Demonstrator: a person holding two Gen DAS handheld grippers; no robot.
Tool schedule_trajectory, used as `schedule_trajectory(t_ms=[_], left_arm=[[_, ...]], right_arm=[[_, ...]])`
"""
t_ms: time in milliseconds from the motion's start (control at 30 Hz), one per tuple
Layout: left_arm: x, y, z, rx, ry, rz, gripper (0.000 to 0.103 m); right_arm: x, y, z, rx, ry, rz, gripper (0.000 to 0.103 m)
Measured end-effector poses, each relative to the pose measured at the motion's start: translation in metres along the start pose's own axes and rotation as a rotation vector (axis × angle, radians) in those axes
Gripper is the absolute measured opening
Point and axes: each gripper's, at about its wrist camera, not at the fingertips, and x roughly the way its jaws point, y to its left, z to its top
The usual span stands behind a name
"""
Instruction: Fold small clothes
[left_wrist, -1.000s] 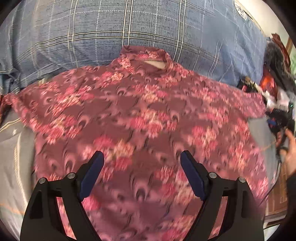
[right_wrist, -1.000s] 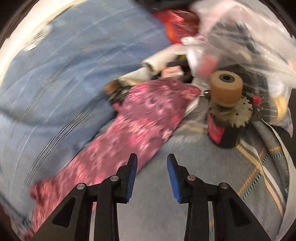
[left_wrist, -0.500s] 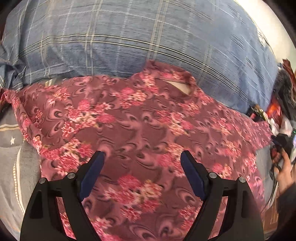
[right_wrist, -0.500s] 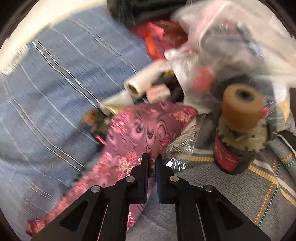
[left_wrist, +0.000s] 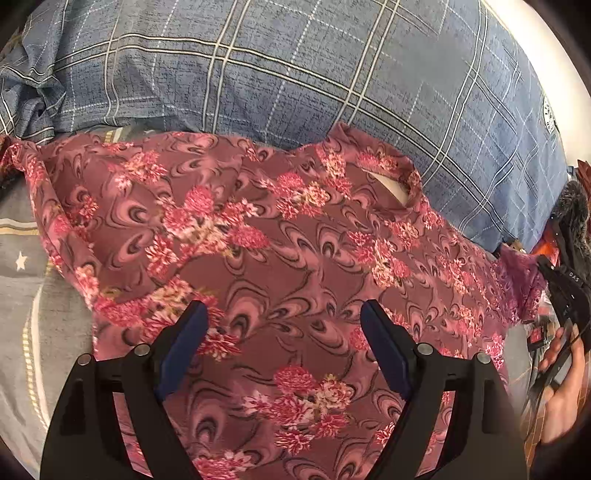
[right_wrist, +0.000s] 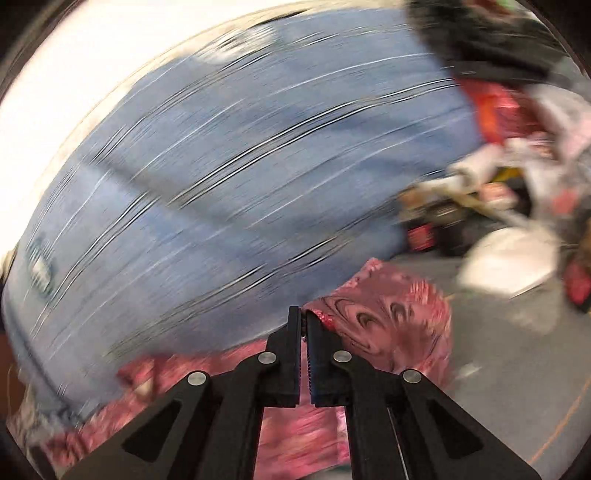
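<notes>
A maroon shirt (left_wrist: 280, 266) with pink flowers lies spread flat on the bed, its collar (left_wrist: 391, 177) toward the blue checked pillow. My left gripper (left_wrist: 284, 325) hovers over the shirt's middle, open, with nothing between its blue pads. In the blurred right wrist view my right gripper (right_wrist: 303, 321) is shut on the edge of the shirt's sleeve (right_wrist: 391, 314), which is lifted and folds over beside the jaws. In the left wrist view that sleeve end (left_wrist: 521, 280) shows at the far right, near a hand (left_wrist: 561, 373).
A large blue checked pillow (left_wrist: 295, 74) fills the back, seen also as the pillow (right_wrist: 229, 177) in the right view. Grey bedding (left_wrist: 22, 280) shows at the left. A heap of bags and clutter (right_wrist: 517, 177) lies to the right of the shirt.
My right gripper shut on the sleeve and swung left and up with it, so the pillow now fills its view. My left gripper shifted over the shirt and rolled, still open.
</notes>
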Motion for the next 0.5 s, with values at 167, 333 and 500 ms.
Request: schedule_trajectory(t_ms=[167,333,500], left_arm=[[-0.006,0.013,0.006,-0.045,0.001,-0.021,0.085],[-0.014,0.035,0.014,-0.115,-0.015,-0.035,0.085],[-0.019,0.054,0.017,-0.186,-0.016,-0.060,0.085]], right_arm=[[0.019,0.086,-0.041,-0.134,0.112,0.136,0.002],[0.031,0.170,-0.098,-0.281,0.237,0.264,0.007],[0.043,0.208,-0.167,-0.239,0.529,0.418,0.009]])
